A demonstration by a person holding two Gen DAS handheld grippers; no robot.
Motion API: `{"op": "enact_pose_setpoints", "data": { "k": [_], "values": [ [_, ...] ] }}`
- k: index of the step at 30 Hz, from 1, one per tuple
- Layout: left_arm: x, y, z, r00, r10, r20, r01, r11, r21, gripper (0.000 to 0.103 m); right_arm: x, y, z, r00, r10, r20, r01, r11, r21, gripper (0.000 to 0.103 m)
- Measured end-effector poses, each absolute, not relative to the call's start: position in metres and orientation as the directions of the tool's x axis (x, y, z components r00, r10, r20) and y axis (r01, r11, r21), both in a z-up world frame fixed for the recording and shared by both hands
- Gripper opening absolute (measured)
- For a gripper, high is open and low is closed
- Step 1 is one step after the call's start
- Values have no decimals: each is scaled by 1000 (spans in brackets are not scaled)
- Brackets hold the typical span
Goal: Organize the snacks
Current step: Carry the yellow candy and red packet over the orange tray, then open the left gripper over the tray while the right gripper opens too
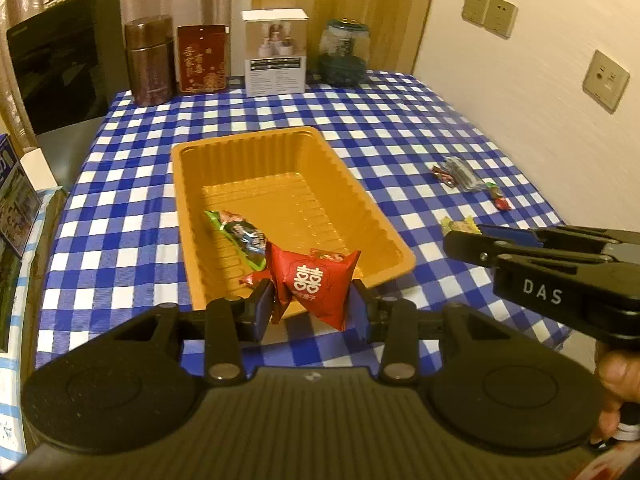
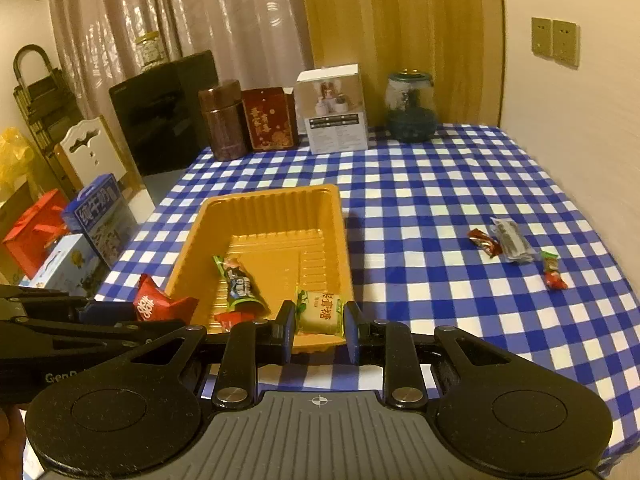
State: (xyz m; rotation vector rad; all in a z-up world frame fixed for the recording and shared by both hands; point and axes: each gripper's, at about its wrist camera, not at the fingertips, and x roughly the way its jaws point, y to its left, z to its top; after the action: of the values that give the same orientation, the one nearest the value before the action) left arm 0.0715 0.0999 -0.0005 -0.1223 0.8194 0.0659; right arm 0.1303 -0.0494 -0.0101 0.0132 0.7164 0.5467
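Note:
An orange plastic tray sits mid-table on the blue checked cloth. Inside it lie a green-and-dark snack packet and a small red candy. My left gripper is shut on a red pillow-shaped candy bag, held over the tray's near edge. My right gripper is shut on a pale yellow-green candy packet, also over the tray's near end. Loose snacks lie at the right: a red candy, a clear dark packet and a green-red candy.
Along the far table edge stand a brown tin, a red box, a white display box and a glass jar. A wall with sockets bounds the right. Boxes and a chair crowd the floor at left.

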Motion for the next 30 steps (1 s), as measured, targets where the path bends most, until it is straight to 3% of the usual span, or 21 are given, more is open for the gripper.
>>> {"op": "enact_pose_setpoints", "data": {
  "k": [30],
  "values": [
    [117,145,-40,656,58,-753,-202,974,-101,35,191,-10,-45,556,524,-645,-486,835,260,26]
  ]
}}
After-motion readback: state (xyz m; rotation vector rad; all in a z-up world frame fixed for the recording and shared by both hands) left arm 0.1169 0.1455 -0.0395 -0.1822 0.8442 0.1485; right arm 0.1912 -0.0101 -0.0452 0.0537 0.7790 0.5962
